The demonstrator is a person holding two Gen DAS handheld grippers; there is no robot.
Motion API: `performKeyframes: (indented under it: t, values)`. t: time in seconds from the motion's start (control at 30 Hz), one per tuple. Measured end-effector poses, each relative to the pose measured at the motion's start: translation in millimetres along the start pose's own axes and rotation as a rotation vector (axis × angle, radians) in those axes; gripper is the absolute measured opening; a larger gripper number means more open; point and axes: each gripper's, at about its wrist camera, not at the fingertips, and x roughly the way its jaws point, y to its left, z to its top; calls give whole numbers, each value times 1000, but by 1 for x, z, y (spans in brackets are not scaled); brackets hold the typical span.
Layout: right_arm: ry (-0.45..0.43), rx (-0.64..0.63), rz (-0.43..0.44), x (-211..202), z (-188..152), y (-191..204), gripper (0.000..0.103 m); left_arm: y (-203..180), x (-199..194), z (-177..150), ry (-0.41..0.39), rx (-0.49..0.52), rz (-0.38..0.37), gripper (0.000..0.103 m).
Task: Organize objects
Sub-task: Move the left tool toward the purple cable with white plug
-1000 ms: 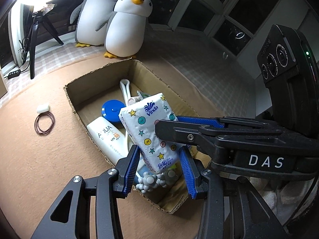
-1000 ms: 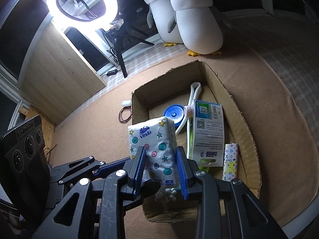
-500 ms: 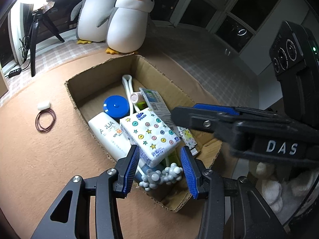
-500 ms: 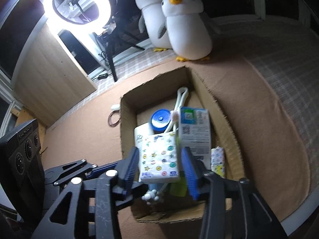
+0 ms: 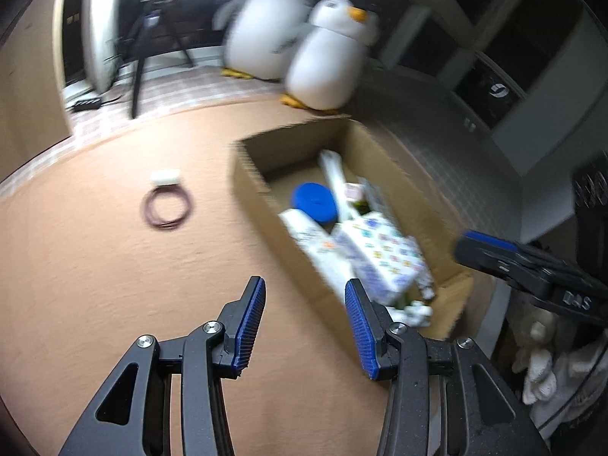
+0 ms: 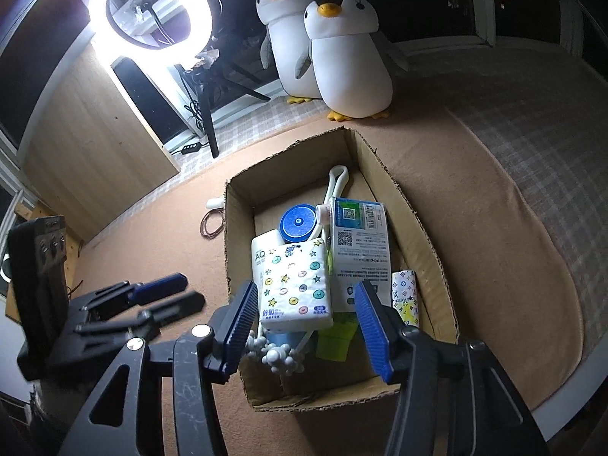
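Note:
A cardboard box (image 6: 418, 224) (image 5: 250, 186) stands on the tan blanket. A star-patterned tissue pack (image 6: 294, 285) (image 5: 383, 256) lies in it on a white lotion bottle (image 6: 264, 252), beside a blue lid (image 6: 298, 222), a white-green carton (image 6: 359, 243), a small patterned pack (image 6: 404, 296) and a grey knobbly toy (image 6: 281, 357). My right gripper (image 6: 307, 326) is open and empty above the box's near end. My left gripper (image 5: 304, 323) is open and empty over the blanket left of the box. A brown hair tie (image 5: 165, 207) and a small white piece (image 5: 165, 176) lie left of the box.
Two plush penguins (image 6: 342, 57) stand behind the box. A ring light on a tripod (image 6: 152, 11) and a wooden cabinet (image 6: 95, 144) are at the back left. A checked cover (image 6: 551, 144) lies to the right. White cloth (image 5: 551, 372) hangs at the bed edge.
My right gripper opened, dropped the tissue pack into the box and pulled back. My left gripper swung left, away from the box, toward the hair tie.

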Motion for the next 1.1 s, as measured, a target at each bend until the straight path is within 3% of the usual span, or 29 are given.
performKeyframes:
  t: [0.23,0.43,0.83,1.1]
  values:
    - [0,9,39,2,-14,5,51,67,6,1,-11,-139,133,49]
    - [16,19,43,11,-24,6,51,113,29,10,24,-246,194,49]
    - [-22,1,11,0,-36,11,51,128,81,65,66,-221,316,49]
    - [-20,36,2,-6,-39,5,51,124,105,69,113,-132,402,49]
